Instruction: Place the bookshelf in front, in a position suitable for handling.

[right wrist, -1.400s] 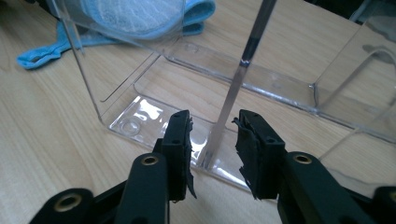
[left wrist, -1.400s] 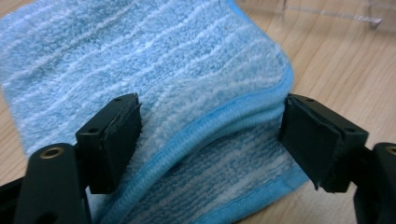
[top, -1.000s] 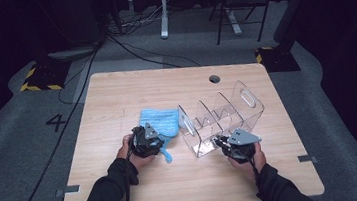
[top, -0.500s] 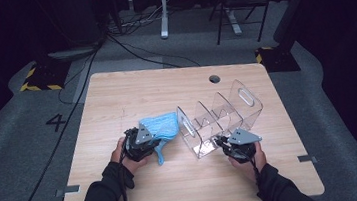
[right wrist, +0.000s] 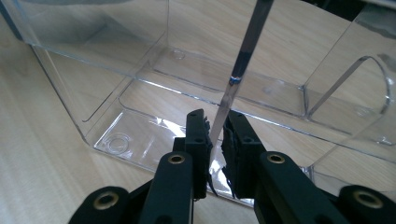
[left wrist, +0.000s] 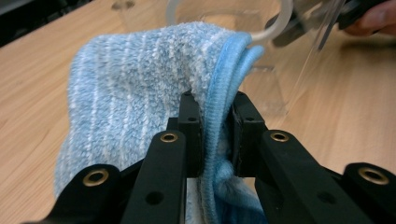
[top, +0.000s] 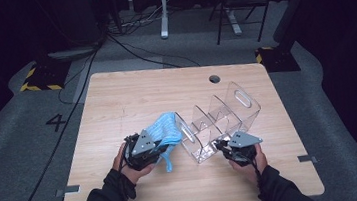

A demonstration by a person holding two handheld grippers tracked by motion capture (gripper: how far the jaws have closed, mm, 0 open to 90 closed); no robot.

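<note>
A: Two hands come in at the near edge of the pale wooden tabletop [top: 116, 102], each with a black two-fingered gripper. The left gripper [left wrist: 212, 135] has just been closing its fingers, and they now pinch the folded hem of a fluffy light-blue striped microfibre cloth [left wrist: 140, 93].

B: Is the cloth lying flat?

A: No. In the high view the cloth [top: 165, 132] bunches up over the left gripper [top: 159, 150], with one end hanging down toward the tabletop beside the left hand [top: 132, 166]. Its far edge sits just beside the nearest loop-shaped end wall of a clear plastic organiser with several compartments [top: 219, 121]; whether the two touch, I cannot tell.

B: And the right side?

A: The right gripper [right wrist: 215, 135] has its fingers pressed onto a thin clear wall of that organiser [right wrist: 149, 60], one finger on either face of the wall. From above, the right gripper [top: 227, 148] is at the organiser's near right corner, with the right hand [top: 248, 162] behind it toward the tabletop's edge.

B: How does the organiser sit?

A: It runs diagonally away from the hands, its compartments empty and its far end wall showing an oval handle cut-out.

B: Anything beyond it?

A: A round cable hole [top: 214, 79] near the tabletop's far edge, then grey floor with black cables [top: 125, 45] and a white desk leg [top: 163, 11].
</note>
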